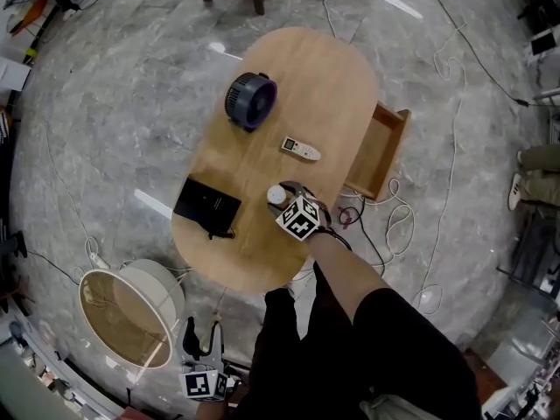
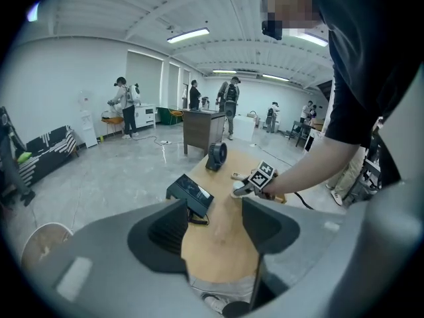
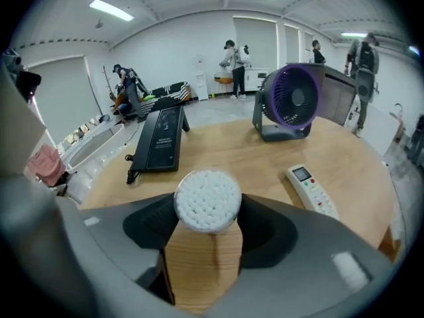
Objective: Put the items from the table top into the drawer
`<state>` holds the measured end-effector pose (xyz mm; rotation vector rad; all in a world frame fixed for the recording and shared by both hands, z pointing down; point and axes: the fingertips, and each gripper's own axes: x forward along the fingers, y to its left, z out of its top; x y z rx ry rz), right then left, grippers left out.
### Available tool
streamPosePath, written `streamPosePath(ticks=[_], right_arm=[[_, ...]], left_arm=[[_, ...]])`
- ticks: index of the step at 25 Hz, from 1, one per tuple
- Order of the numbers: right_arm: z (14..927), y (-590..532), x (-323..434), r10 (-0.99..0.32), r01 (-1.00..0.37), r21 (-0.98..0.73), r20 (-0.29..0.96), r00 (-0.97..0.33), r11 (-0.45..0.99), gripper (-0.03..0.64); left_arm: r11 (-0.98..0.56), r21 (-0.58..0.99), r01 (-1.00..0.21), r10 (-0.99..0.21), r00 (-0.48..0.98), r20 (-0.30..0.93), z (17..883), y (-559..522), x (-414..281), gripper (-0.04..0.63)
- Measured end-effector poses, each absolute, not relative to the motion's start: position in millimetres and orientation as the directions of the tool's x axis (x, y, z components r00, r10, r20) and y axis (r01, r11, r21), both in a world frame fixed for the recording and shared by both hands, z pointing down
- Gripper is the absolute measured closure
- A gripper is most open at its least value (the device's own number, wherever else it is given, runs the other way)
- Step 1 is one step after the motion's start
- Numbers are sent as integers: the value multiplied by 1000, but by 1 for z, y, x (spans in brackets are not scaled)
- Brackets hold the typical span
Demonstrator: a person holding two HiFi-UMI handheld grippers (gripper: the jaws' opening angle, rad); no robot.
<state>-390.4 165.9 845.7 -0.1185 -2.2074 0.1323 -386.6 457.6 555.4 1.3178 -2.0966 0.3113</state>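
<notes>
The right gripper [image 3: 208,212] reaches over the near end of the oval wooden bench [image 1: 262,256]. Its fingers [image 3: 154,229] are pressed against both sides of a round tub of cotton swabs [image 3: 207,201], which stands upright on the wood near the bench's near right edge. Just beyond the tub, towards the right, lies a white remote control [image 3: 313,189]. A flat black device with a coiled cord [image 3: 159,140] lies to the left of the tub, near the bench's left edge, and a purple-bladed desk fan [image 3: 291,101] stands at the far end. The wooden drawer [image 1: 378,150] juts out open from the bench's right side, well apart from the tub, and what shows of its inside looks bare. The left gripper [image 2: 213,225] hangs low beside the person, off the near end of the bench, with its fingers [image 2: 165,230] spread apart and nothing held between them. A round lampshade [image 1: 129,313] lies on the grey floor near it.
</notes>
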Motion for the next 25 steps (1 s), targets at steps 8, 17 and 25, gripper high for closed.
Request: streamPosePath(ticks=[8, 17, 25], right_arm=[[798, 69, -294, -99, -260, -125, 704, -703, 958, 313], [794, -29, -187, -287, -481, -88, 703, -650, 872, 314], [819, -60, -163, -268, -498, -129, 715, -646, 858, 314]], left_arm=[[394, 122, -911, -719, -223, 658, 572, 416, -369, 331], [322, 106, -941, -743, -182, 644, 571, 351, -351, 333], [285, 103, -953, -735, -148, 662, 576, 303, -330, 333]])
